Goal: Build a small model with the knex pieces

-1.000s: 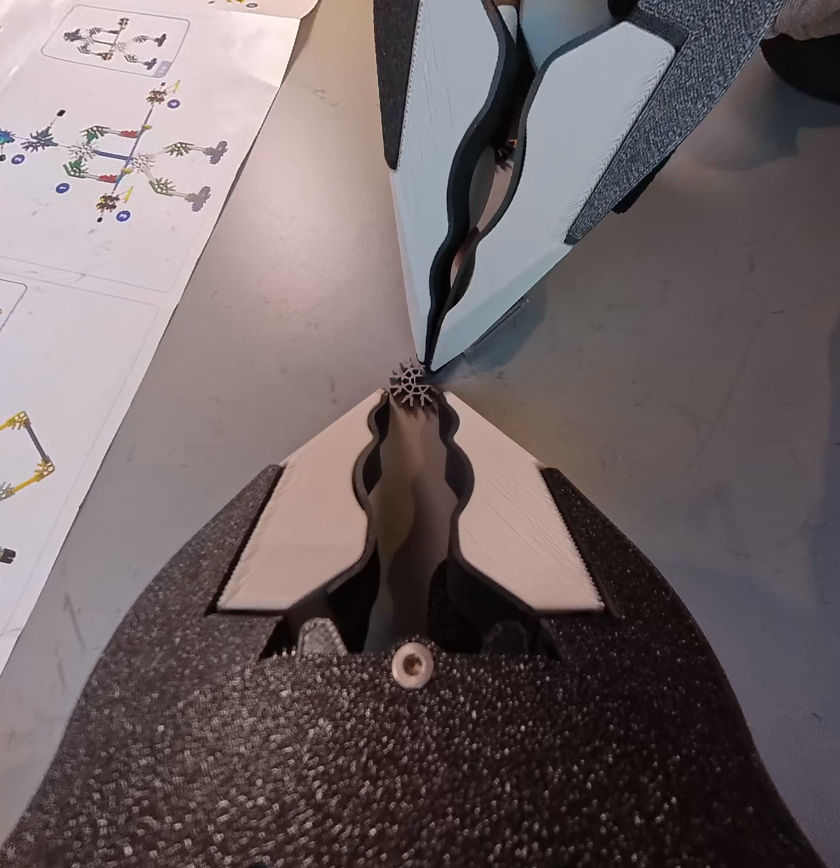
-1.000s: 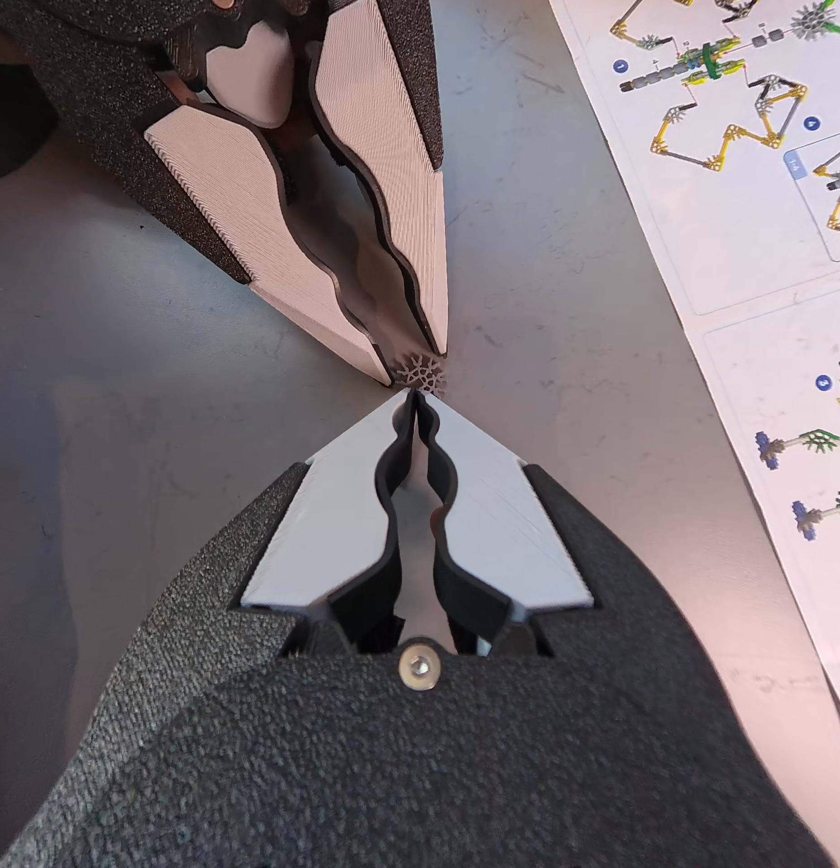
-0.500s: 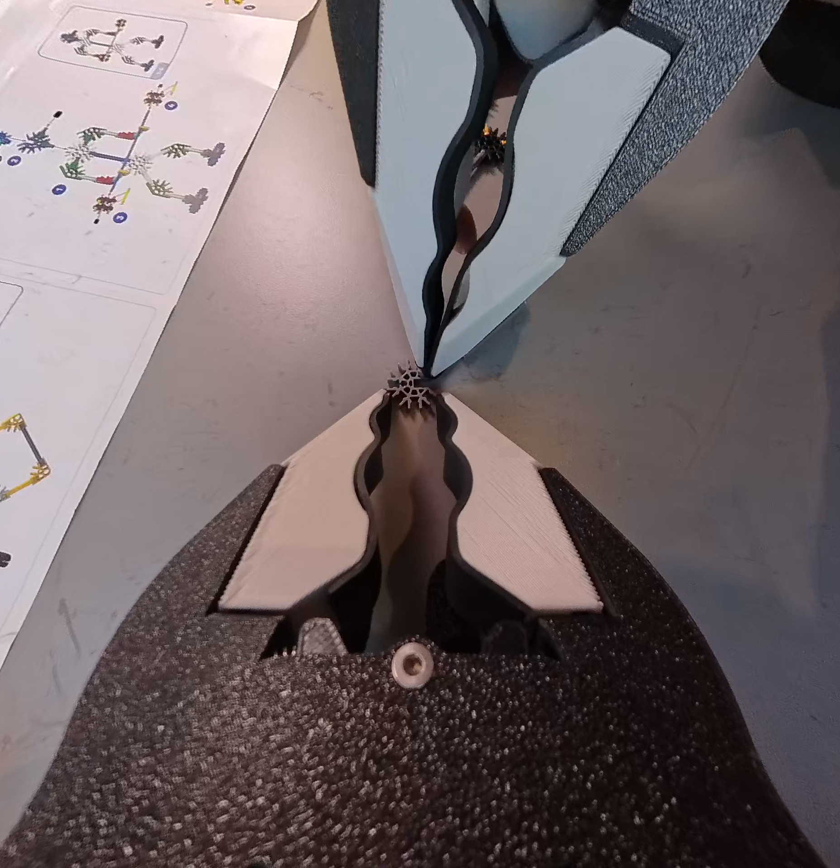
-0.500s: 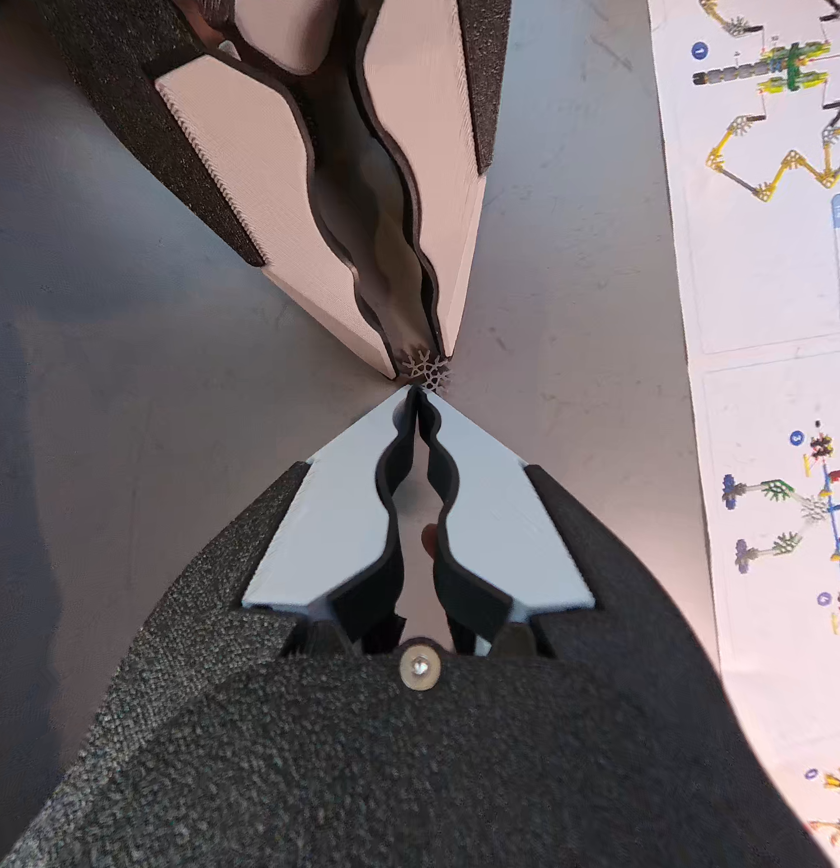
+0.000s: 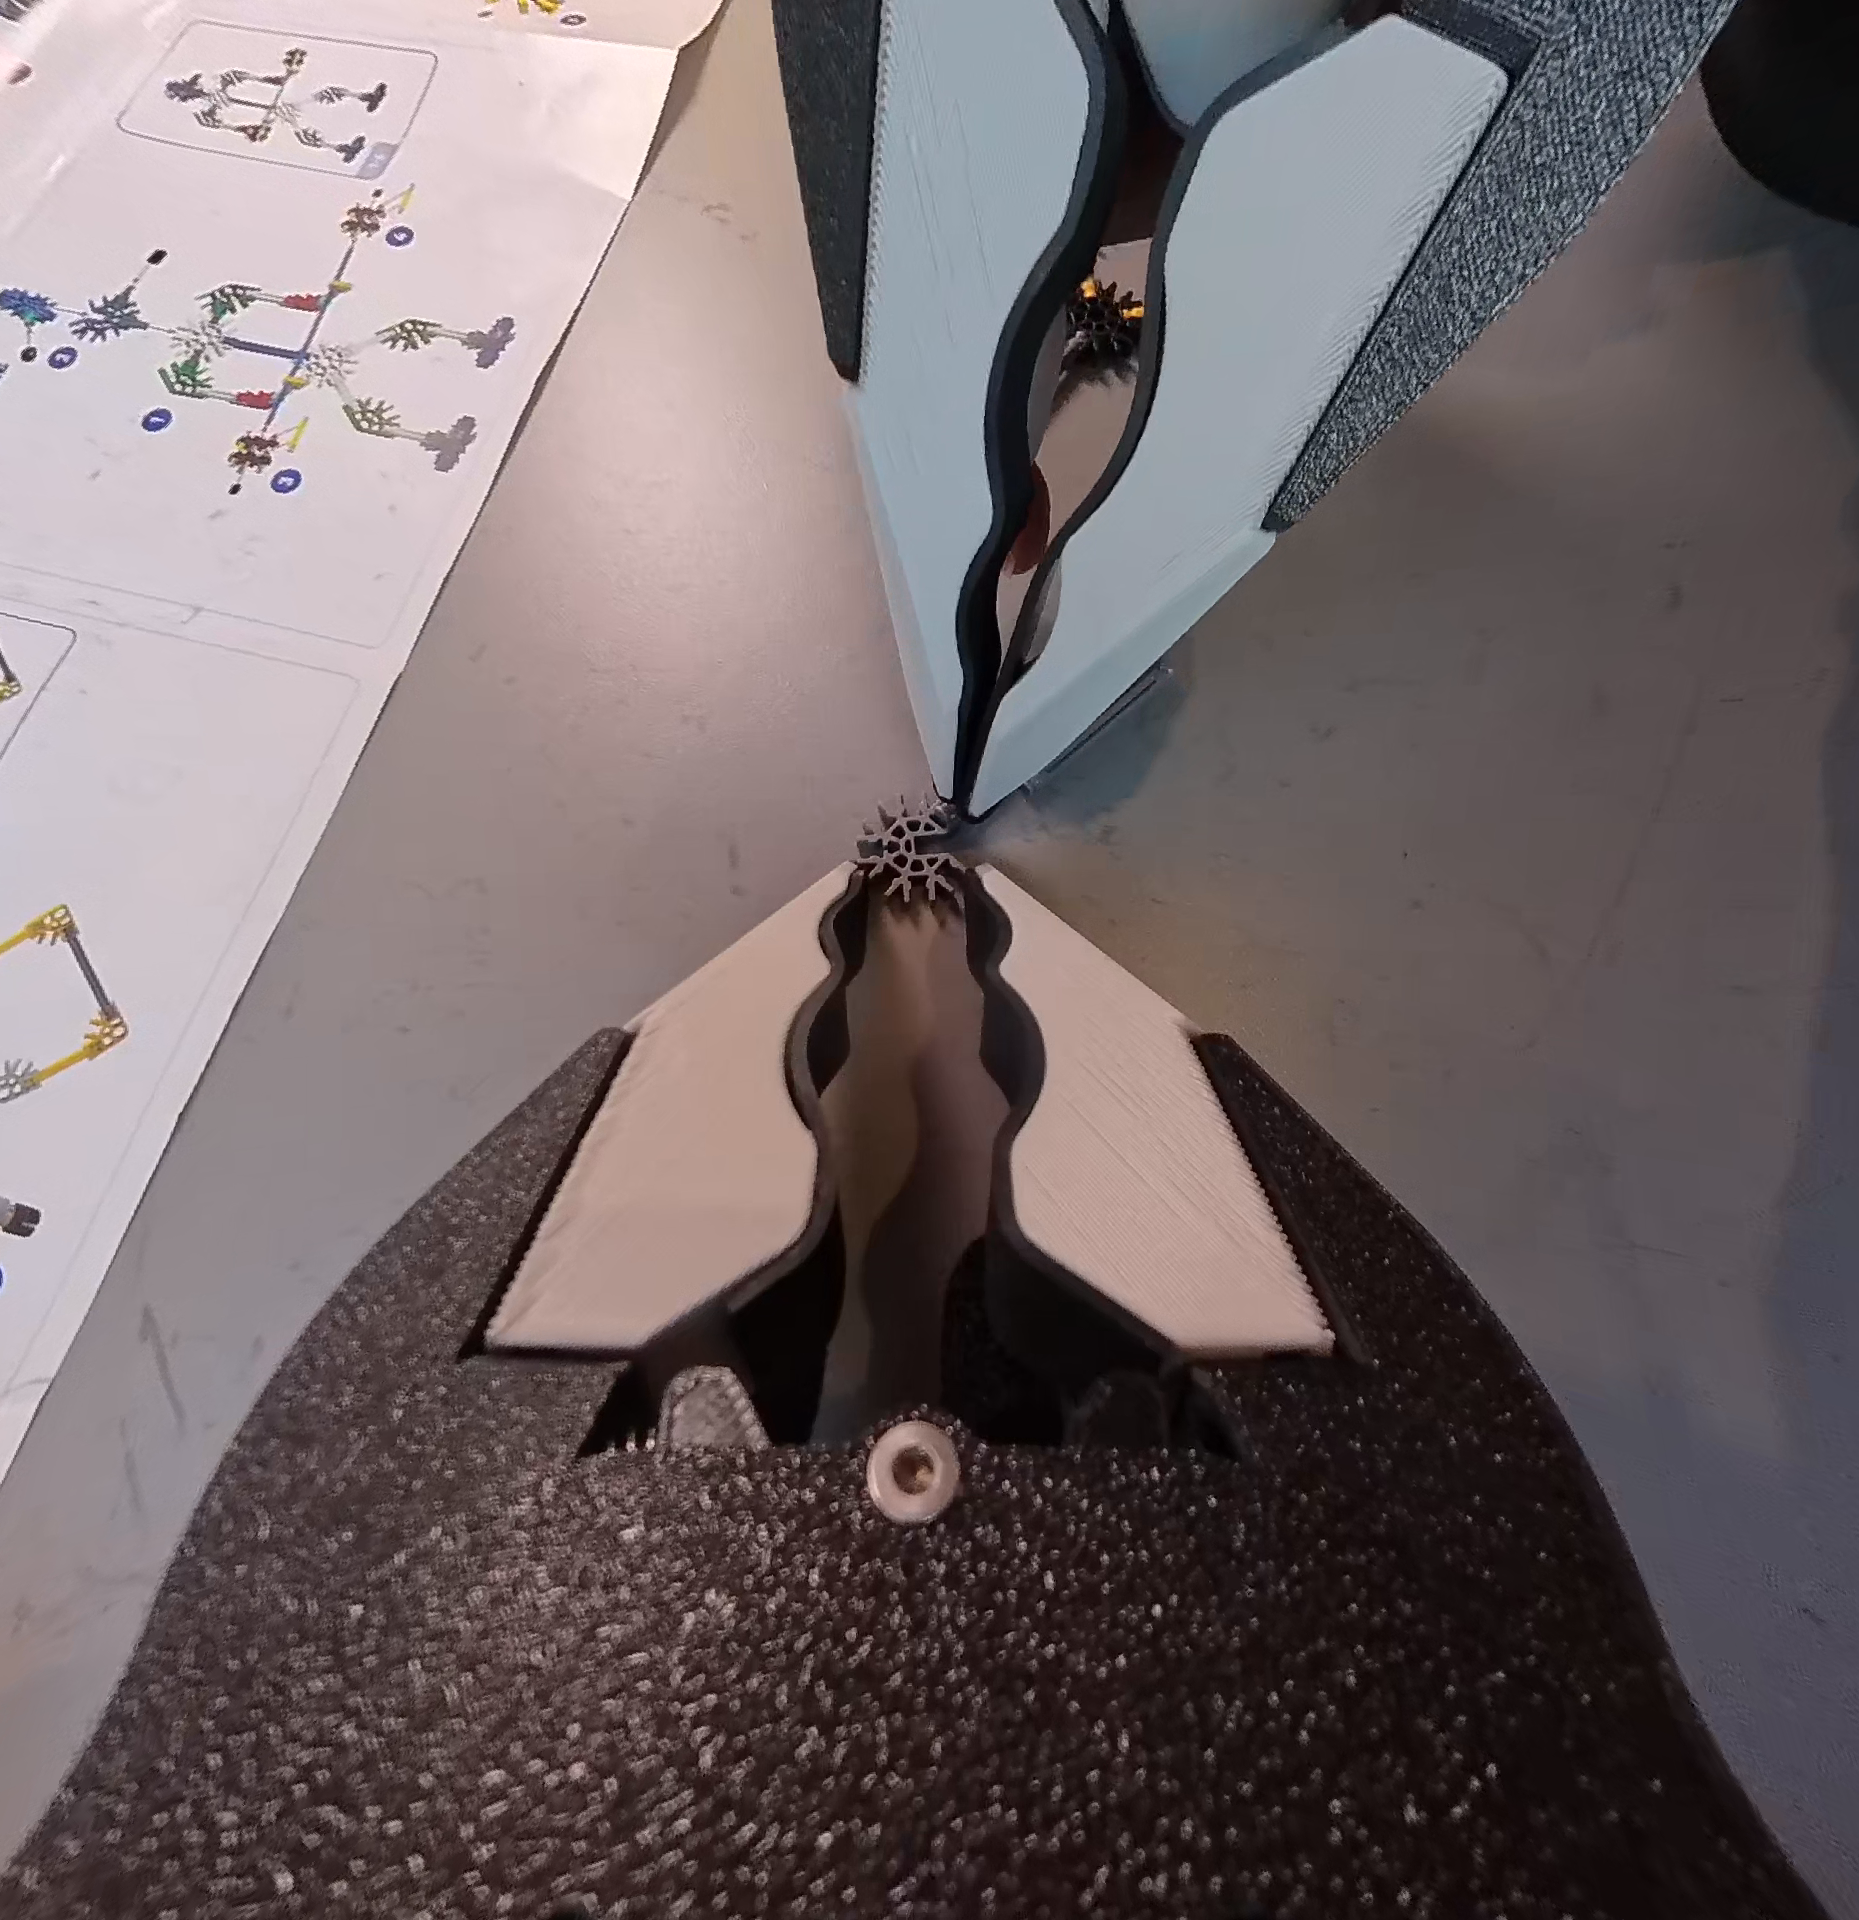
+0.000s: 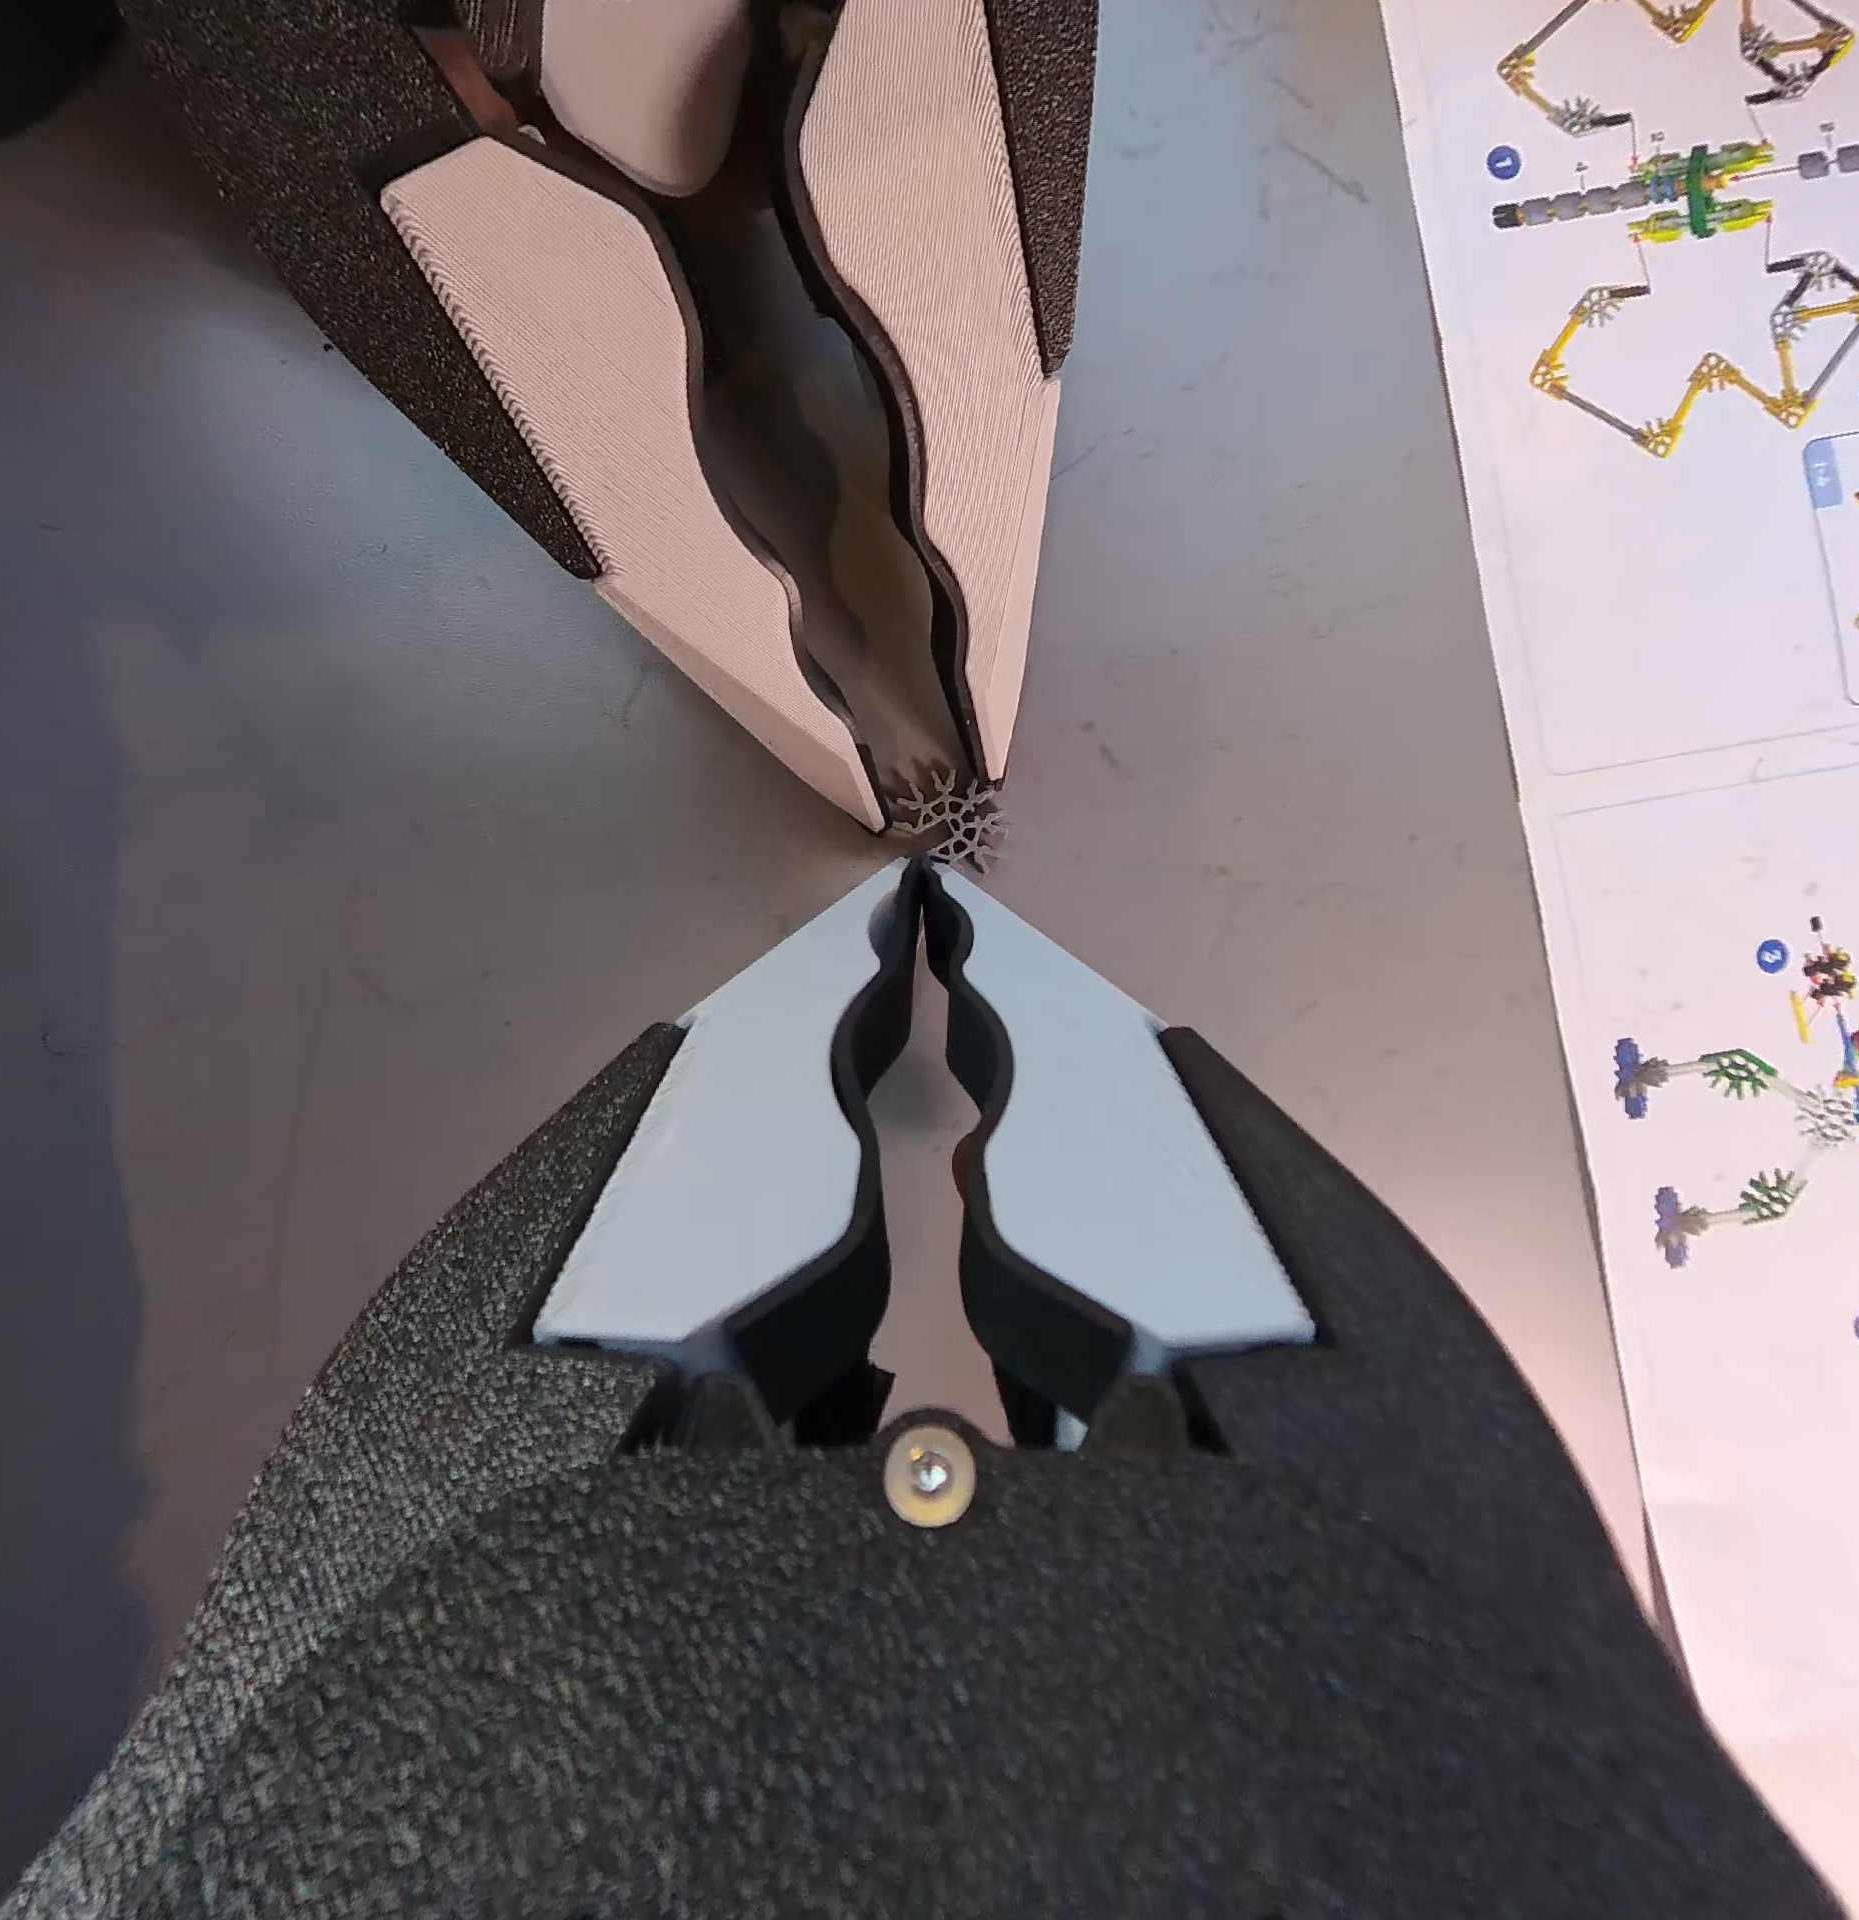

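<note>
The left gripper [image 5: 909,883] pinches a small grey snowflake-shaped connector [image 5: 907,847] between its two tips, which are only as far apart as the little piece is wide. The piece sticks out past the tips, just above the grey table [image 5: 1424,935]. The right gripper [image 6: 920,868] points the other way, straight at the left one, and its tips are squeezed together with nothing seen between them. Those closed tips touch the edge of the connector, or sit right next to it; it is too small to tell which. The two grippers meet nose to nose, so there is almost no room between them. On the far side of each gripper, away from the paper, the table is bare and flat. It is dull grey with small scratches and marks. A big white instruction sheet [image 5: 177,520] with colourful building pictures lies flat on the table to the left of the left gripper and to the right of the right gripper. Its long edge runs near both grippers but does not touch them. Behind the right gripper, seen between its fingers, sits a small black and yellow piece [image 5: 1101,317] on the table.
</note>
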Available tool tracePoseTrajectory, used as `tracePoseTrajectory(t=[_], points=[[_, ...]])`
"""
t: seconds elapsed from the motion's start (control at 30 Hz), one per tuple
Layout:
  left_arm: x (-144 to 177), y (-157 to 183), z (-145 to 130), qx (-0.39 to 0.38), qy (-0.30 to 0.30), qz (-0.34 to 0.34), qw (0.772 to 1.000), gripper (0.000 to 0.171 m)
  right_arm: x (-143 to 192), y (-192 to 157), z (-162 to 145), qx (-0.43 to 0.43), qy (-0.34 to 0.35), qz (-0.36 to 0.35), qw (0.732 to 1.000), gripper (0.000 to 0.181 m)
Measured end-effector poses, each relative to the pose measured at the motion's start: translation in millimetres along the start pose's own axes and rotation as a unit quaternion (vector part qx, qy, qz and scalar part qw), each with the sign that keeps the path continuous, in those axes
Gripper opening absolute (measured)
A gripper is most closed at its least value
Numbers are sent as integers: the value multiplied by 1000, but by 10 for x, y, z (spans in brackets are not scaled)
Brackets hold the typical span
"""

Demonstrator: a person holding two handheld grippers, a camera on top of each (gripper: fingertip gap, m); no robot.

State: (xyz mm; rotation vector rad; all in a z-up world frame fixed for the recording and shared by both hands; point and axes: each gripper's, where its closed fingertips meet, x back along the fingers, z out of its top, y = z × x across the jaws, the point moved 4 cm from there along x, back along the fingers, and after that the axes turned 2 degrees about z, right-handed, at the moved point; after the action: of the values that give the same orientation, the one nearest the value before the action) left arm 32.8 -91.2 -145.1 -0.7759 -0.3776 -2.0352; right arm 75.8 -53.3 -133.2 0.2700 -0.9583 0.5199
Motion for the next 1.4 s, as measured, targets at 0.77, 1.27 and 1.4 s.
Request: tracePoseTrajectory(t=[0.77,1.27,1.4], points=[[2,18,-4,-7,1,-1,1000,11,35,51,-7,26,-54,-36,998,0],[68,37,6,-30,17,14,999,11,125,-300,-301,-104,10,-37,994,2],[142,116,30,-17,39,-10,999,11,139,-332,-254,-135,35,-36,990,2]])
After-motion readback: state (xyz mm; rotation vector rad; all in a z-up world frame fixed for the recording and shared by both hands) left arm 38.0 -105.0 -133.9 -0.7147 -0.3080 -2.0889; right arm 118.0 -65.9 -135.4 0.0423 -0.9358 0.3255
